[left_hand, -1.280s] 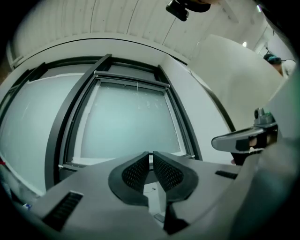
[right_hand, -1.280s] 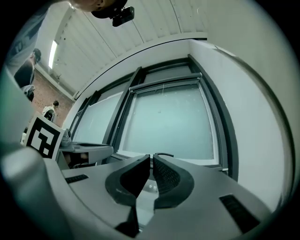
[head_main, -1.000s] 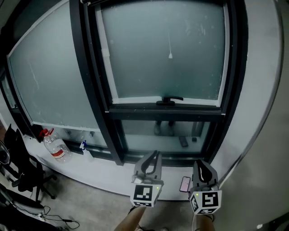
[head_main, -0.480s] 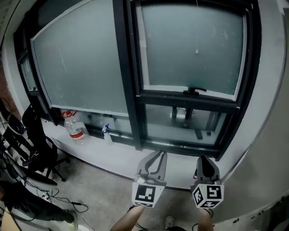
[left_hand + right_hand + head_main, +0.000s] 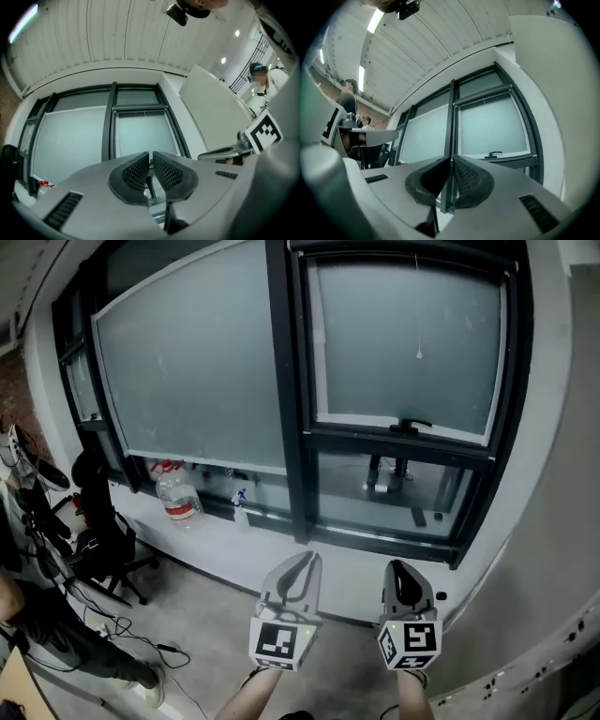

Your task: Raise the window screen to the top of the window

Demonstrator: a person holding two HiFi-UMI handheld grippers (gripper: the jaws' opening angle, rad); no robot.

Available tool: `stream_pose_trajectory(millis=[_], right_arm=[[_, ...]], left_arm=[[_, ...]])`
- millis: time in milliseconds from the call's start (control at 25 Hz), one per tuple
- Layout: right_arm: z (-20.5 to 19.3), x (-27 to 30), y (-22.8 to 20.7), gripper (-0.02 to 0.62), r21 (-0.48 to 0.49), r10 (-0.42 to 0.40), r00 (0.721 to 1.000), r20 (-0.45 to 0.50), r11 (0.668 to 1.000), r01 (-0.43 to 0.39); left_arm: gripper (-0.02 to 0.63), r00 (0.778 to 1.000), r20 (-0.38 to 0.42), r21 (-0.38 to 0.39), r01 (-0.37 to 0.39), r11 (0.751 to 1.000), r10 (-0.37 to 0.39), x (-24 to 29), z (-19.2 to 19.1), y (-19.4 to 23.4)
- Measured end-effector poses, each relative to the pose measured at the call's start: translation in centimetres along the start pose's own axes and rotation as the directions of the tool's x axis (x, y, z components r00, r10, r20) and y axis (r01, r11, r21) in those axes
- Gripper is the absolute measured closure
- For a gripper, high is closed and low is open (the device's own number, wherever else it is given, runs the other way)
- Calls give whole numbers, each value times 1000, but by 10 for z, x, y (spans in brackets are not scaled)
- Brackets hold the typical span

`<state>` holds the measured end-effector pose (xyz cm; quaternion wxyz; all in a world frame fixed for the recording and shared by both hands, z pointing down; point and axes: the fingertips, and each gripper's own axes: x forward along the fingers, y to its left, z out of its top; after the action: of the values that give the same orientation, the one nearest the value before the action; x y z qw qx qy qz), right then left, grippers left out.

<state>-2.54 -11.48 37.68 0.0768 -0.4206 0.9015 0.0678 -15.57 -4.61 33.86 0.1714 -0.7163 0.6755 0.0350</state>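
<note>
The window screen [image 5: 408, 334] appeared to be the pale panel filling the right-hand sash. It sat up and ahead of both tools and well apart from them, with its lower edge level with the dark handle [image 5: 410, 426]. That edge ran side to side, so any lift would go straight up. A thin pull cord [image 5: 418, 354] hung down the middle of the panel. The right gripper [image 5: 397, 570] stood almost directly beneath the handle, its jaws pressed together on nothing. The left gripper [image 5: 302, 563] was off to the side under the central mullion, jaws all but closed and empty. I judged the right the nearer one for the reach.
</note>
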Motion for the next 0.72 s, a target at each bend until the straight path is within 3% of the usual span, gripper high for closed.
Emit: stream_pose_trajectory(millis=[200, 440, 720], right_arm=[[-2, -47, -25, 571, -26, 0, 999, -42, 1000, -1], [-9, -97, -68, 571, -25, -106, 991, -85, 994, 104], [6, -151, -33, 571, -23, -160, 984, -77, 987, 159]], left_arm=[[578, 999, 18, -45, 44, 998, -43, 1, 6, -63], [578, 993, 42, -81, 109, 991, -106, 0, 15, -107], [578, 991, 24, -151, 130, 980, -128, -61, 21, -113]])
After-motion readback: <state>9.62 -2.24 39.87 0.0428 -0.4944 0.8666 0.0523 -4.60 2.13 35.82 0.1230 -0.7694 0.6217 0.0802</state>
